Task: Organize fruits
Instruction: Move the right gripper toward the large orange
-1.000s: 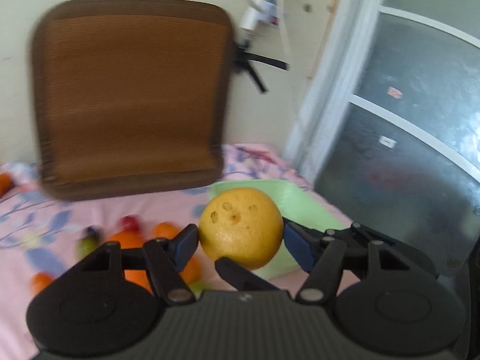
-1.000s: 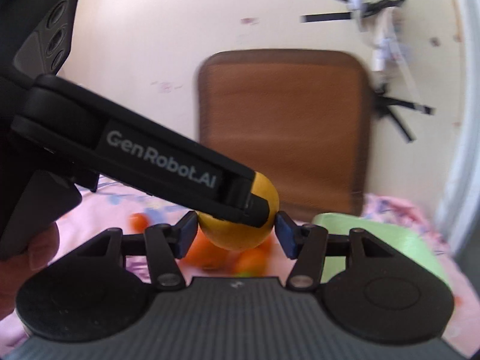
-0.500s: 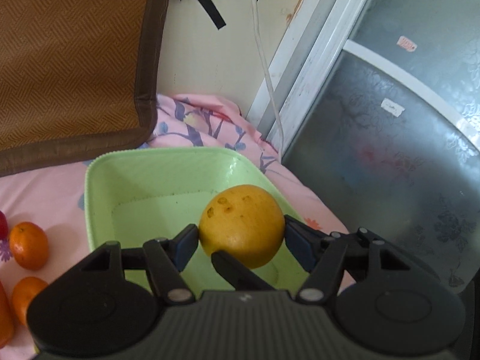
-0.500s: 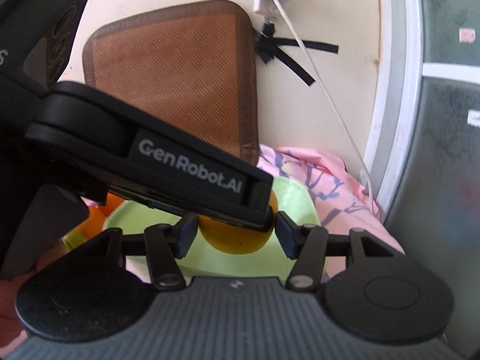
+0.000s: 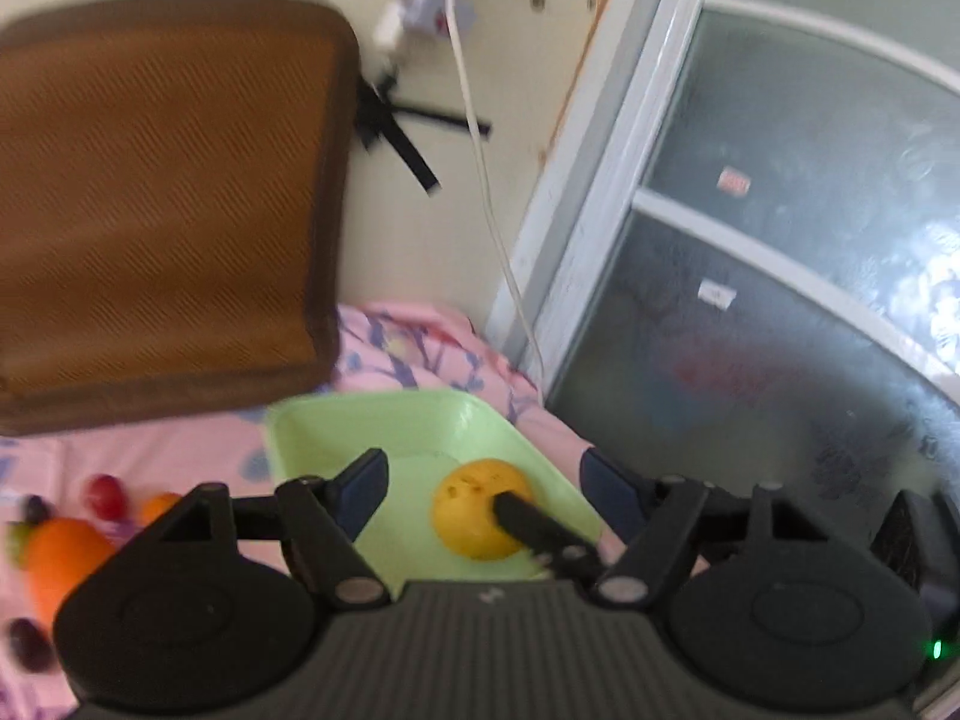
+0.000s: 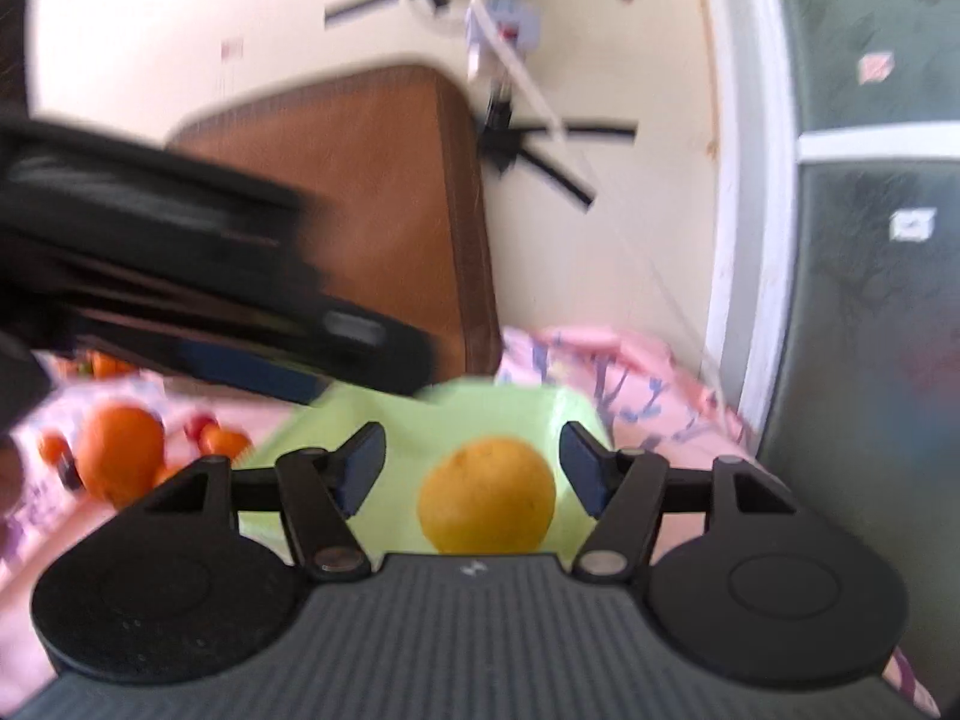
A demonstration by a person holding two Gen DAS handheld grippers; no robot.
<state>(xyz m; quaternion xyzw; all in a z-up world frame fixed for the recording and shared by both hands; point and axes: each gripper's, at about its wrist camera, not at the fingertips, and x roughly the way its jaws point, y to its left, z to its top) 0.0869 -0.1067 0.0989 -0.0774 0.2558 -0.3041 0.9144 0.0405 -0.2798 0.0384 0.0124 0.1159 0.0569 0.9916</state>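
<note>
From the left wrist, the left gripper [image 5: 483, 483], its jaws just opened, is standing spread and clear of the round yellow citrus fruit [image 5: 480, 507] lying in the shallow pale-green plastic tray [image 5: 390, 426] at twelve o'clock. From the right wrist, the right gripper [image 6: 471, 471], likewise just opened, is gaping around that fruit [image 6: 486, 501] without touching; withdrawing straight back should avoid nudging it, being nearly spherical with no long axis discernible.

Bed covered by a pink floral sheet [image 5: 420, 354], pale green tray [image 5: 336, 426] resting on it near the wall. Left of the tray, loose on the sheet: a large orange [image 6: 120, 441], smaller oranges [image 6: 225, 439], a red fruit [image 5: 107, 493] and dark, blurred small fruits [image 5: 27, 642].
</note>
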